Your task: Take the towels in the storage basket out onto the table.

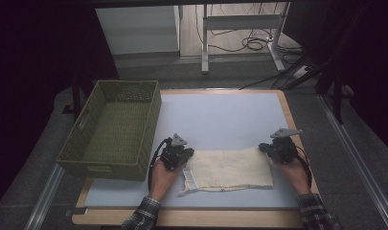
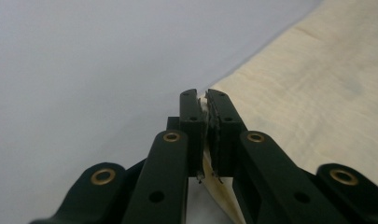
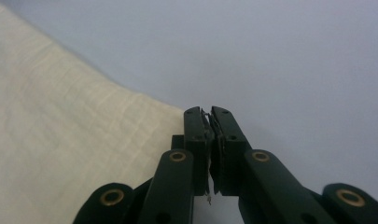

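With both hands low at near table edge, cream cloth [image 1: 230,170] lying flat on pale blue mat [image 1: 220,117], between two grippers. Left gripper [image 2: 203,100] pinched tight on cloth's far left corner, fabric visible between pads. Right gripper [image 3: 209,114] closed at cloth's far right corner; thin edge seemingly caught, hard to confirm. White label [image 1: 189,178] at cloth's left end. Farther left, green woven basket [image 1: 116,129] overhanging mat's left edge, well apart from cloth
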`<action>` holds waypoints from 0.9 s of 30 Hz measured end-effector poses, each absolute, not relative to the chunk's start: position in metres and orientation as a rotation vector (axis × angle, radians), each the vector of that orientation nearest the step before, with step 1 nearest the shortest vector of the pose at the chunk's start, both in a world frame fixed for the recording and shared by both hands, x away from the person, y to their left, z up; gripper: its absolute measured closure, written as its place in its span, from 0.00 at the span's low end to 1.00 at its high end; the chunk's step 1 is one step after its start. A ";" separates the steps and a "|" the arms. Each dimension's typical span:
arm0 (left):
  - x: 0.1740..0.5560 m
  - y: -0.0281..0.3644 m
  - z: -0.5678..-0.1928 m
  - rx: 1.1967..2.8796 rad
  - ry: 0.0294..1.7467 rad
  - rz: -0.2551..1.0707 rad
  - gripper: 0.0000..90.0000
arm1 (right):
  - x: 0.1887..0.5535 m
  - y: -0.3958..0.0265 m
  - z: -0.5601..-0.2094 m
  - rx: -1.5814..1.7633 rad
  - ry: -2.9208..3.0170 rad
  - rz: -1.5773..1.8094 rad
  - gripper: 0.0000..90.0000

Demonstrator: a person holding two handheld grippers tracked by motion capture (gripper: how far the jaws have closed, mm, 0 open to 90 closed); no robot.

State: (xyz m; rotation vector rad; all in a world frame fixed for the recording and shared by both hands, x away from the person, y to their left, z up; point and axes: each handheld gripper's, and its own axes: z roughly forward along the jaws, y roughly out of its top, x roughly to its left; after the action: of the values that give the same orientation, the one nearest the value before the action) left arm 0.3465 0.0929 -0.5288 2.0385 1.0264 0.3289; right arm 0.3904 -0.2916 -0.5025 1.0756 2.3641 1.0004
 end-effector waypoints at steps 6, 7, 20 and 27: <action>0.337 0.099 -0.524 2.015 1.022 0.346 0.94 | 0.422 -0.287 -0.508 1.129 2.370 1.012 0.95; 0.341 0.100 -0.525 2.021 1.034 0.351 0.92 | 0.423 -0.286 -0.511 1.139 2.376 1.015 0.94; 0.360 0.102 -0.544 2.065 1.058 0.364 0.56 | 0.400 -0.294 -0.504 1.186 2.361 1.077 0.67; 0.362 0.101 -0.544 2.072 1.068 0.387 0.49 | 0.378 -0.282 -0.505 1.102 2.424 1.035 0.49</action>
State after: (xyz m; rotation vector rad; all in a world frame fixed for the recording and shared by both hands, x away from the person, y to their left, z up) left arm 0.3617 0.1014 -0.5442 2.0723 1.0679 0.3869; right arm 0.3781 -0.2825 -0.5054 1.1017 2.4242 1.0350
